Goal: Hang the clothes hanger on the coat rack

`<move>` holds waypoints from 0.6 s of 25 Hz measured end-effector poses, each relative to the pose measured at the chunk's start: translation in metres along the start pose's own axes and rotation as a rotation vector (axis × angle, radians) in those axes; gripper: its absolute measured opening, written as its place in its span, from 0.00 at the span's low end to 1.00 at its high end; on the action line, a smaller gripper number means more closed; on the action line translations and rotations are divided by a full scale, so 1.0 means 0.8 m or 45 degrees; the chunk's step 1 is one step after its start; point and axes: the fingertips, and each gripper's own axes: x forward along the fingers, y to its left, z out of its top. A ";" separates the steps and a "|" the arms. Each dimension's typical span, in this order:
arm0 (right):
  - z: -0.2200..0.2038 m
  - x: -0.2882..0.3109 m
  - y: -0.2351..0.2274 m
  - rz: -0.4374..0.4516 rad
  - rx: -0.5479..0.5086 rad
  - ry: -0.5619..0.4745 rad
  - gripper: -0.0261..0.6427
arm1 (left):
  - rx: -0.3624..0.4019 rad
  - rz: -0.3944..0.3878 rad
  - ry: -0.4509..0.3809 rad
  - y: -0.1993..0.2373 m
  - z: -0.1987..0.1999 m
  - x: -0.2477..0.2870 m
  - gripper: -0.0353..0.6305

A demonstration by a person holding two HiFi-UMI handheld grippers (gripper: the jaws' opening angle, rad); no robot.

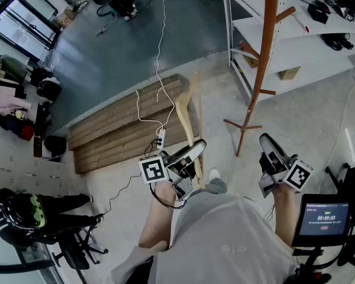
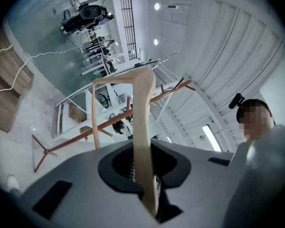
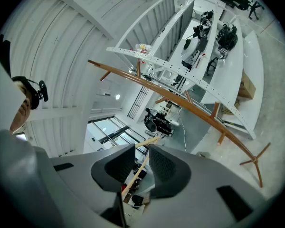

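The left gripper (image 1: pixel 189 155) is clenched on the wooden hanger (image 1: pixel 185 112), well apart from the coat rack (image 1: pixel 262 52); right gripper (image 1: pixel 271 149) released, empty; gripped at one end, the hanger could swing and miss.

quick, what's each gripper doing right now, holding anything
Left gripper: closed on the pale wooden clothes hanger.
Right gripper: open, jaws a little apart, nothing between them.
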 end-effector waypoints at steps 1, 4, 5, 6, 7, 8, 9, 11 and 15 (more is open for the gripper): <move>0.006 0.018 0.001 0.002 0.003 -0.012 0.18 | 0.001 0.003 0.014 0.008 0.017 0.002 0.12; 0.026 0.068 -0.003 0.010 -0.006 -0.041 0.18 | -0.002 0.013 0.050 0.034 0.061 0.014 0.12; 0.034 0.081 -0.007 0.011 -0.011 -0.051 0.18 | -0.001 0.017 0.060 0.043 0.072 0.021 0.12; 0.041 0.091 -0.011 0.011 -0.013 -0.062 0.18 | 0.003 0.018 0.070 0.049 0.082 0.028 0.12; 0.047 0.100 -0.014 0.015 -0.014 -0.073 0.18 | 0.008 0.019 0.077 0.053 0.091 0.035 0.12; 0.054 0.108 -0.015 0.025 -0.017 -0.082 0.18 | 0.011 0.022 0.083 0.056 0.099 0.040 0.12; 0.060 0.115 -0.016 0.034 -0.019 -0.087 0.18 | 0.013 0.025 0.087 0.058 0.105 0.045 0.12; 0.076 0.123 -0.026 0.033 -0.017 -0.087 0.18 | 0.018 0.030 0.089 0.061 0.116 0.062 0.12; 0.115 0.128 -0.051 0.017 -0.021 -0.083 0.18 | 0.016 0.050 0.078 0.070 0.130 0.102 0.12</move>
